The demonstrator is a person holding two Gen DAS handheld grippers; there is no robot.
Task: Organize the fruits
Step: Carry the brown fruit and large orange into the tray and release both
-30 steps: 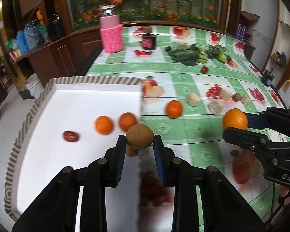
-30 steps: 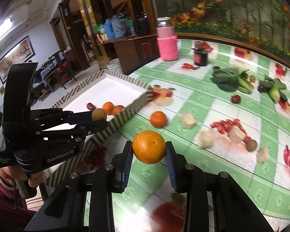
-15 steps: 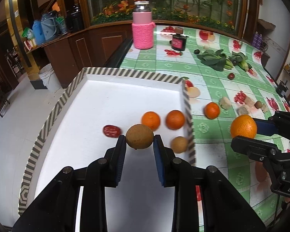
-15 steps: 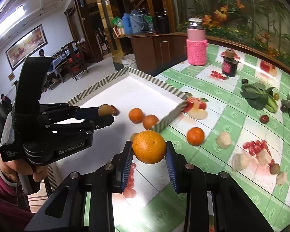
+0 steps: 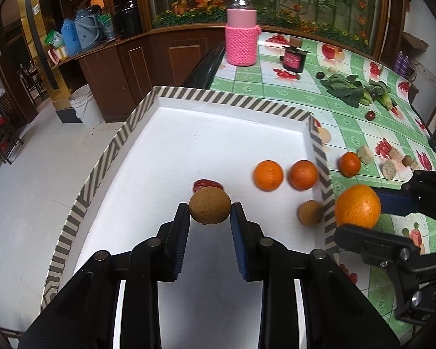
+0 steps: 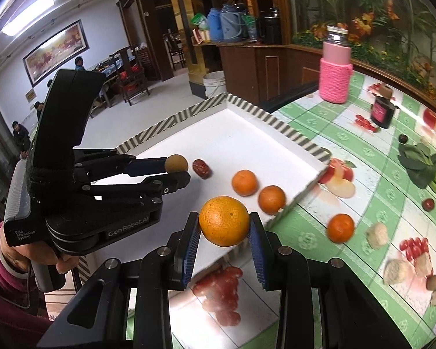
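Note:
My left gripper [image 5: 209, 213] is shut on a round brown fruit [image 5: 209, 206] and holds it above the white tray [image 5: 189, 133] with a striped rim. The tray holds two oranges [image 5: 268, 174] [image 5: 303, 174], a red date [image 5: 206, 184] and a second brown fruit [image 5: 310, 213]. My right gripper [image 6: 224, 226] is shut on a large orange [image 6: 224, 221], beside the tray's near right rim [image 6: 293, 200]. A small orange [image 6: 340, 228] lies on the tablecloth outside the tray.
On the green checked tablecloth [image 5: 276, 87] stand a pink knitted jar [image 5: 241, 33] and a small dark jar [image 5: 293, 58]. Leafy greens [image 5: 348, 90], a dark red fruit [image 5: 370, 115] and pale lumps [image 5: 389, 168] lie at the right. A wooden cabinet [image 5: 136, 67] stands behind.
Both grippers have moved left and further over the tray, each still holding its fruit. The tray now fills more of both views.

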